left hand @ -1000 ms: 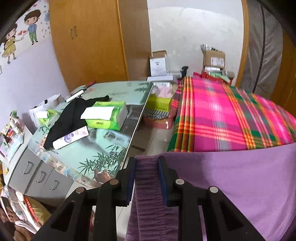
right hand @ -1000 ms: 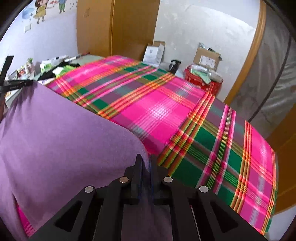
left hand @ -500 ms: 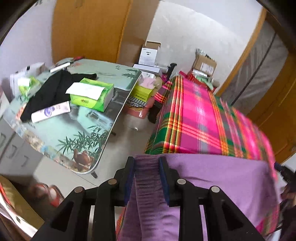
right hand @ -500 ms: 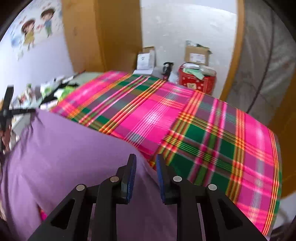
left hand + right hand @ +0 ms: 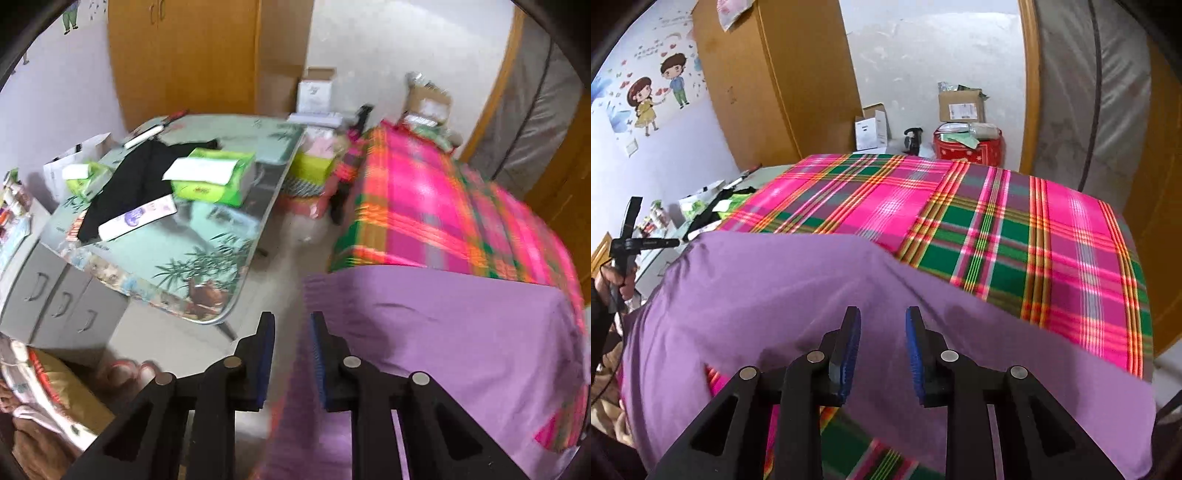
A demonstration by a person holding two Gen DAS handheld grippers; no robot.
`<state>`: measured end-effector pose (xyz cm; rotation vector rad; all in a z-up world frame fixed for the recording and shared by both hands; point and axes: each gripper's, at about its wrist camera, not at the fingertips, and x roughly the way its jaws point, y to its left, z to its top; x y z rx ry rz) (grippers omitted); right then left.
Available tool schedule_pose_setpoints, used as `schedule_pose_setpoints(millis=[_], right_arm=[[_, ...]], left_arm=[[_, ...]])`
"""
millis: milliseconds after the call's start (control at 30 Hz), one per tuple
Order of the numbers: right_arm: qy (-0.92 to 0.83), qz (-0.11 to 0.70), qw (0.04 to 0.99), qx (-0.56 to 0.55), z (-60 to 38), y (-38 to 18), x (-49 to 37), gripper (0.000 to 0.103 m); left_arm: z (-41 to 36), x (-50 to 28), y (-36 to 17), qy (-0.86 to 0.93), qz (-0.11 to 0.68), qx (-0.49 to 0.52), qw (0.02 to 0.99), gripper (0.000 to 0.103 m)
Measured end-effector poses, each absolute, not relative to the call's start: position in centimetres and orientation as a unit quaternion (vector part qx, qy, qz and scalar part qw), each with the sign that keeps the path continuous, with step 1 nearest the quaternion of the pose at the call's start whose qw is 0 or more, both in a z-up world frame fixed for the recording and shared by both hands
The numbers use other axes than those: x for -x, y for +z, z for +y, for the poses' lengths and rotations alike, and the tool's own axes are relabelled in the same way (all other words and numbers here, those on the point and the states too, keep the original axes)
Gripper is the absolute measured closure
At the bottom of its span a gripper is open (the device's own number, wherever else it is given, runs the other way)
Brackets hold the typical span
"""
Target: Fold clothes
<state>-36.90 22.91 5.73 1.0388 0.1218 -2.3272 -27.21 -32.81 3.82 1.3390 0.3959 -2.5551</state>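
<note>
A purple garment (image 5: 783,295) lies spread over the near end of a bed with a pink and green plaid cover (image 5: 997,229). My right gripper (image 5: 882,314) hovers just above it. Its jaws are opening and nothing is pinched between them. In the left wrist view the same purple garment (image 5: 461,332) covers the bed's near corner, and its left edge hangs over the side. My left gripper (image 5: 291,321) sits at that edge. Its jaws are closing, with floor and blurred cloth showing through the gap and neither pad pressing on fabric. A hand (image 5: 613,280) holds the left tool.
Left of the bed stands a bamboo-print table (image 5: 177,258) with a green tissue box (image 5: 214,177) and a black garment (image 5: 129,184). Grey drawers (image 5: 55,302) sit beneath it. Cardboard boxes (image 5: 960,105) and a red tin (image 5: 967,146) stand at the far wall beside a wooden wardrobe (image 5: 775,85).
Both grippers have let go of the purple garment, which now rests on the bed. The right jaws went from shut to apart. Both hands pulled back and rose a little.
</note>
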Motion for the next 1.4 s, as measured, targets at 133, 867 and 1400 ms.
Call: schedule_pose_setpoints(millis=[133,867,1400], right_arm=[[-0.873,0.038,0.292,-0.39,23.6,5.8,34.4,0.077],[-0.885,-0.072,0.253,-0.385,31.7,4.9,23.9,0.076],[-0.868,-0.098,0.281,-0.398,31.7,4.1,21.3,0.075]], left_arm=[[-29.5,23.4,4.8,-0.884,0.121,-0.446,0.075,0.083],[-26.0,5.3,0.6,-0.877,0.168,-0.435,0.119,0.084],[-23.7,3.0,2.6,-0.878,0.213,-0.418,0.094,0.084]])
